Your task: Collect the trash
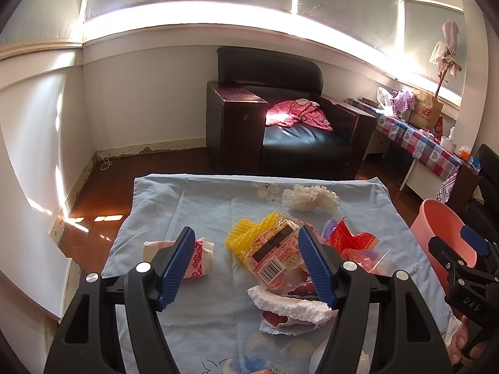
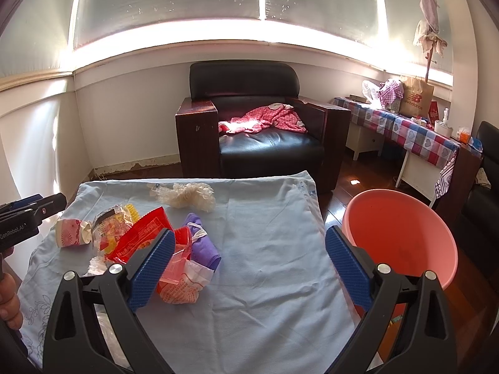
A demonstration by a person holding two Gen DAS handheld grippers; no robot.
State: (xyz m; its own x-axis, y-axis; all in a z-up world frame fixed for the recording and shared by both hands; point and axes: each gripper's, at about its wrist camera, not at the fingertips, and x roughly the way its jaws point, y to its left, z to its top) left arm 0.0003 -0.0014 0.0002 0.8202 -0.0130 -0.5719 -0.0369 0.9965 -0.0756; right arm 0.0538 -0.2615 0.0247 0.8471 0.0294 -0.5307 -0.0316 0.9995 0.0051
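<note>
Trash lies on a light blue cloth (image 1: 202, 205): a clear snack wrapper with a barcode (image 1: 274, 258), yellow foam netting (image 1: 249, 230), a white foam piece (image 1: 290, 305), a red wrapper (image 1: 349, 240), a crushed paper cup (image 1: 202, 255) and white fruit netting (image 1: 308, 198). My left gripper (image 1: 246, 265) is open above the barcode wrapper. My right gripper (image 2: 249, 268) is open and empty over bare cloth, right of the red wrapper (image 2: 140, 237) and a purple cloth (image 2: 202, 243). A pink bin (image 2: 402, 237) stands at the right.
A black armchair (image 2: 268, 131) with a pink garment stands behind the table. A side table with a checked cloth (image 2: 411, 134) and bags stands at the right wall. The floor is dark wood.
</note>
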